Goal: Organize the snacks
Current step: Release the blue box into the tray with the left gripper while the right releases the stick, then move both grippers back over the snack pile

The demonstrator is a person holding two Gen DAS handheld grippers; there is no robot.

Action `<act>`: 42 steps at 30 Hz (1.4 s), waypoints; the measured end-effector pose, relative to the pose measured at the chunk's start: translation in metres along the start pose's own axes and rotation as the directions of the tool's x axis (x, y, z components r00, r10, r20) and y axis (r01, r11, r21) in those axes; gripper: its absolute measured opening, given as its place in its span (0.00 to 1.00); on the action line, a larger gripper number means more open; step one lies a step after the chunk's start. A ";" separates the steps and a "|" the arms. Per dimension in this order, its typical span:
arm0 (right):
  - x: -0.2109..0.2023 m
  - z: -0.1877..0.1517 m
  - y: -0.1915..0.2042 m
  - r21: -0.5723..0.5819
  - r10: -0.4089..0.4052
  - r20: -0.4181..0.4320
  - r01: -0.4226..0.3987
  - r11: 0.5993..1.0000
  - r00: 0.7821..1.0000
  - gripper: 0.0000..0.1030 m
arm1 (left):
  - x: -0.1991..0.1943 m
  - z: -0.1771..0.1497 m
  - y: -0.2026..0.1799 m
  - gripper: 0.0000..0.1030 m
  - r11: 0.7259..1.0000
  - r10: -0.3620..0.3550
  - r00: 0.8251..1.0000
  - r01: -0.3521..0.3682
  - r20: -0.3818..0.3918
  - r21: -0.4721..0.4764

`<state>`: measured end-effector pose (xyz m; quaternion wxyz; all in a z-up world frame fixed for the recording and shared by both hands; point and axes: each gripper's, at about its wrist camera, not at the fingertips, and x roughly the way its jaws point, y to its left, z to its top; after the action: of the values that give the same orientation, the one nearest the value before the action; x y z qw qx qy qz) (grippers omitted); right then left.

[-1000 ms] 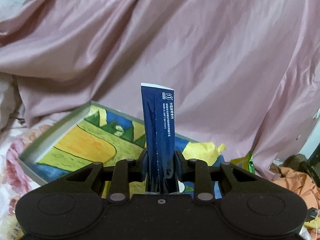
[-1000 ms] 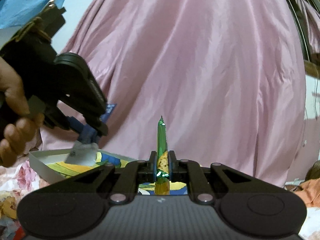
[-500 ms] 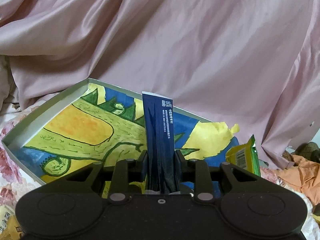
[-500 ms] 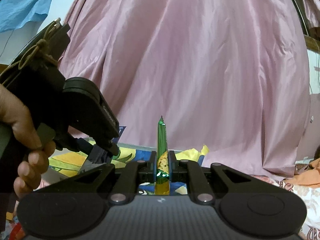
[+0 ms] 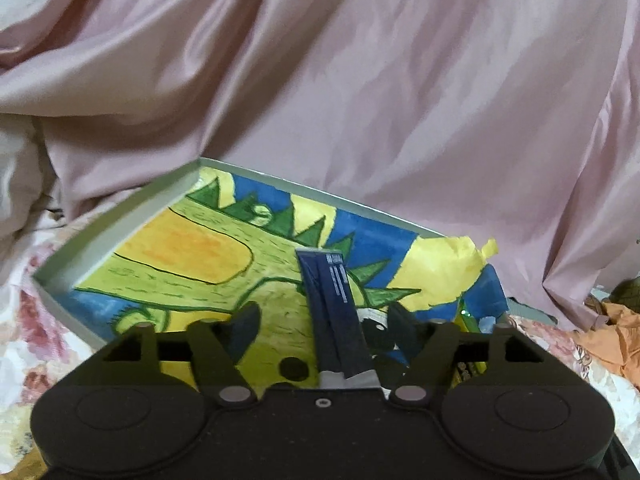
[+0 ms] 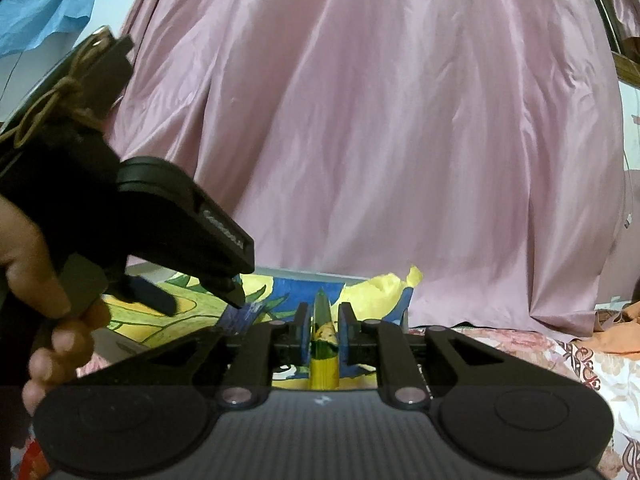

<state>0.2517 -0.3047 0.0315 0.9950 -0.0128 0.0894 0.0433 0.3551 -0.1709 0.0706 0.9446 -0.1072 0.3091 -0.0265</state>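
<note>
Left wrist view: the left gripper [image 5: 323, 318] hangs over a shallow white-walled box [image 5: 120, 224] whose floor is lined with a painted sheet in yellow, green and blue. Its jaws are opening and stand wide; a dark blue snack packet [image 5: 334, 312] lies between them, clear of both pads, reaching from the gripper's body toward the middle of the box floor. The paper lining [image 5: 452, 264] curls up past the box's far right corner. A green and yellow packet [image 5: 470, 322] shows only as a sliver at the box's right edge. Pink satin cloth [image 5: 360, 80] hangs behind the box, which sits on floral bedding [image 5: 36, 320].

Right wrist view: the right gripper [image 6: 324, 330] points across the near edge of the same box. Its jaws are opening, still narrow, with a green and yellow foil packet [image 6: 323, 344] standing edge-on between them; whether the pads press it cannot be told. The person's left hand [image 6: 48, 280] holds the other gripper over the box's left part.
</note>
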 end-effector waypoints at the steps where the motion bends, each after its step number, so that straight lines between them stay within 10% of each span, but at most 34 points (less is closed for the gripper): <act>1: -0.002 0.001 0.000 0.000 -0.001 0.003 0.001 1.000 1.000 0.26 | -0.006 0.001 0.003 0.79 1.000 -0.001 1.000 0.001 0.011 -0.005; 7: -0.017 0.012 0.004 0.009 -0.009 0.028 0.009 1.000 1.000 0.52 | -0.047 0.007 0.017 0.96 1.000 0.005 0.996 -0.005 0.086 -0.003; 23: -0.093 0.047 0.022 0.052 -0.010 0.107 0.005 0.999 0.994 0.95 | -0.150 -0.010 0.072 0.99 1.000 0.012 0.977 -0.006 0.211 -0.029; 42: -0.191 0.019 0.051 0.108 -0.016 0.021 0.014 0.994 1.000 1.00 | -0.241 -0.102 0.155 0.99 0.997 0.078 0.969 -0.077 0.234 -0.012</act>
<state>0.0638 -0.2689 0.0837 0.9954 0.0408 0.0806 0.0312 0.0981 -0.0110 0.0958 0.9747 -0.0988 0.1993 0.0238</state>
